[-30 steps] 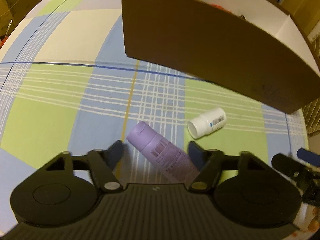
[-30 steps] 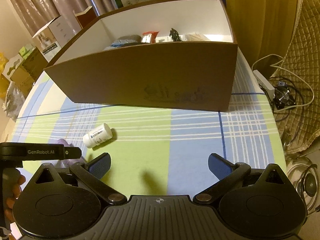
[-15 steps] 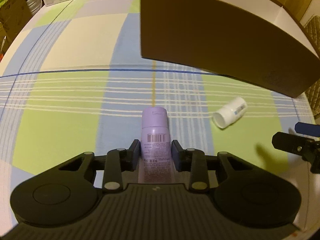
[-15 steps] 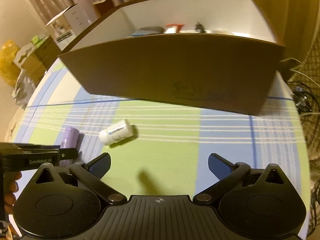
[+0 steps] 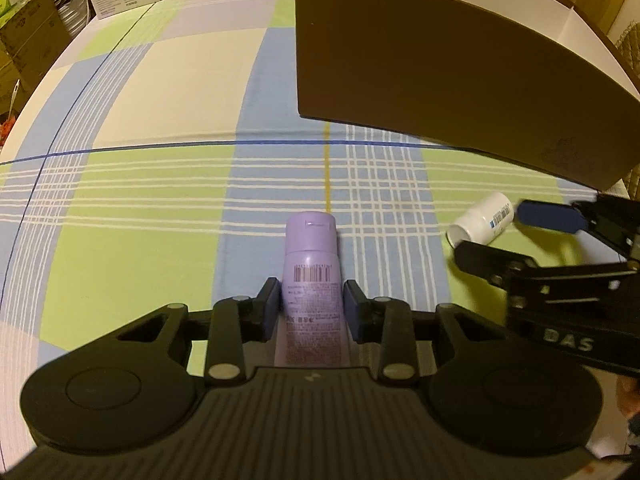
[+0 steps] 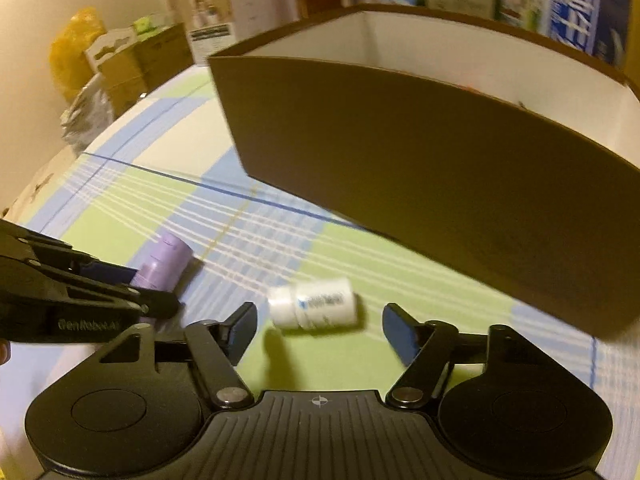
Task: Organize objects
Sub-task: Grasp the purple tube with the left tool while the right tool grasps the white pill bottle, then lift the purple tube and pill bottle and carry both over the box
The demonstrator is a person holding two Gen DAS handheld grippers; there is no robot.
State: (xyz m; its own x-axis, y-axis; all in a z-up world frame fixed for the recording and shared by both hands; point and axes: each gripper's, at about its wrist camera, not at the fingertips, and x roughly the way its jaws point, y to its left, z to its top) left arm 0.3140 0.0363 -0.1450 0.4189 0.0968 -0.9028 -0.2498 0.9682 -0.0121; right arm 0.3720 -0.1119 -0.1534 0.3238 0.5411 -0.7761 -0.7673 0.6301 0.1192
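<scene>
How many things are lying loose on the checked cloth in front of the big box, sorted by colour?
Purple: 1, the purple bottle, lying down with the left gripper closed on it.
White: 1, the small white bottle, on its side in front of the open right gripper.
Total: 2, both outside the brown box.

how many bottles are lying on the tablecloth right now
2. The purple bottle lies clamped between the left gripper's pads; the white bottle lies between the open right gripper's fingers. The box may hide more.
</scene>
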